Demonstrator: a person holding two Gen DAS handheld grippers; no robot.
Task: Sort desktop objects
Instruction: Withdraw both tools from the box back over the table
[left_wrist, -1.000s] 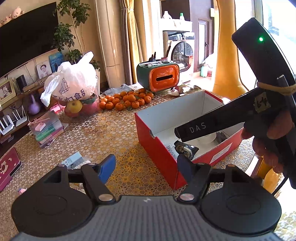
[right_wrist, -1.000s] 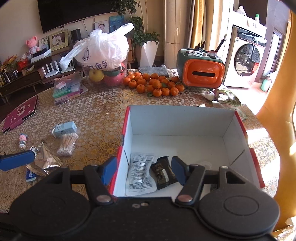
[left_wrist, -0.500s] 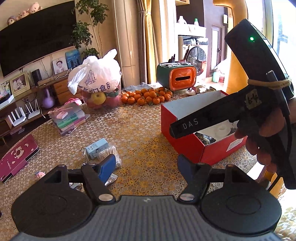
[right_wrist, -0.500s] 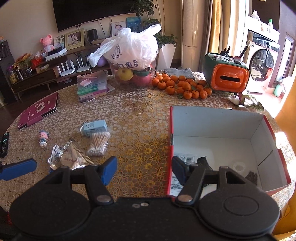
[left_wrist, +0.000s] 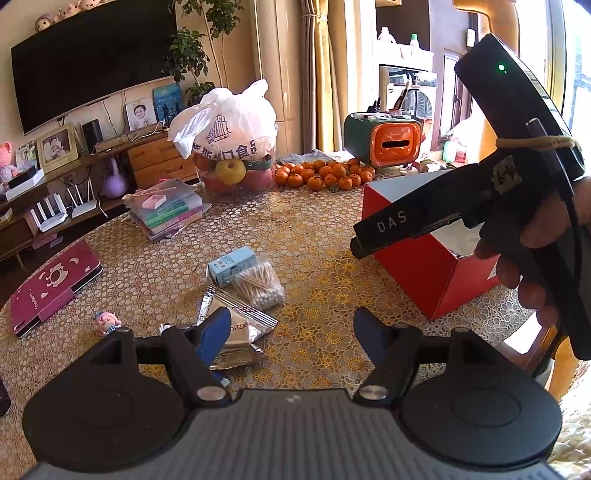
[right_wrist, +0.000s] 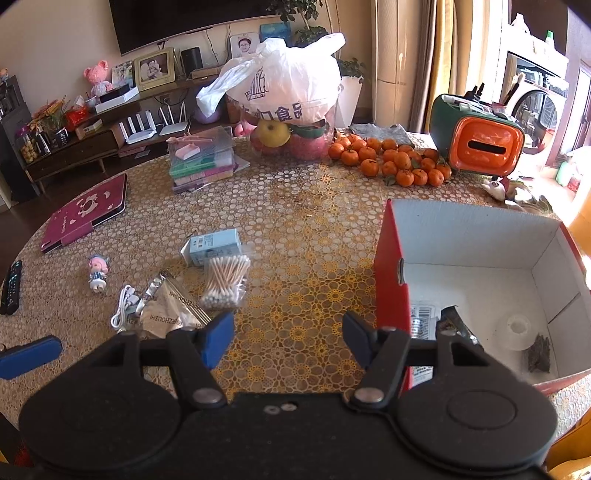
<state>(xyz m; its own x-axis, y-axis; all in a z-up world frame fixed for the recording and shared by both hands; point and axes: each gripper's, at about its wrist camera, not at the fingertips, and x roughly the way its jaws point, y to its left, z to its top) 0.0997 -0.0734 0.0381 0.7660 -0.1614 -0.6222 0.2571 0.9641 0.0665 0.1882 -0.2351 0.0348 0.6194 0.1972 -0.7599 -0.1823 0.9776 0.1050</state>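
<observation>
A red box with a white inside (right_wrist: 472, 236) stands at the table's right and holds a few small packets (right_wrist: 421, 321); it also shows in the left wrist view (left_wrist: 424, 280). Left of it lie a bag of cotton swabs (right_wrist: 225, 282), a light-blue carton (right_wrist: 212, 245), silver foil packets (right_wrist: 170, 310), a white cable (right_wrist: 123, 310) and a small pink-haired figurine (right_wrist: 98, 273). My left gripper (left_wrist: 291, 334) is open and empty above the foil packets (left_wrist: 236, 321). My right gripper (right_wrist: 288, 338) is open and empty over the table between swabs and box.
At the back stand a white bag over fruit (right_wrist: 291, 92), a pile of oranges (right_wrist: 391, 162), an orange-and-green tissue box (right_wrist: 480, 142) and stacked plastic cases (right_wrist: 201, 158). A maroon tablet case (right_wrist: 86, 212) and a black remote (right_wrist: 11, 286) lie at the left edge.
Both grippers have pulled back and swung left, away from the red box, toward the loose items. Both stay open and empty.
</observation>
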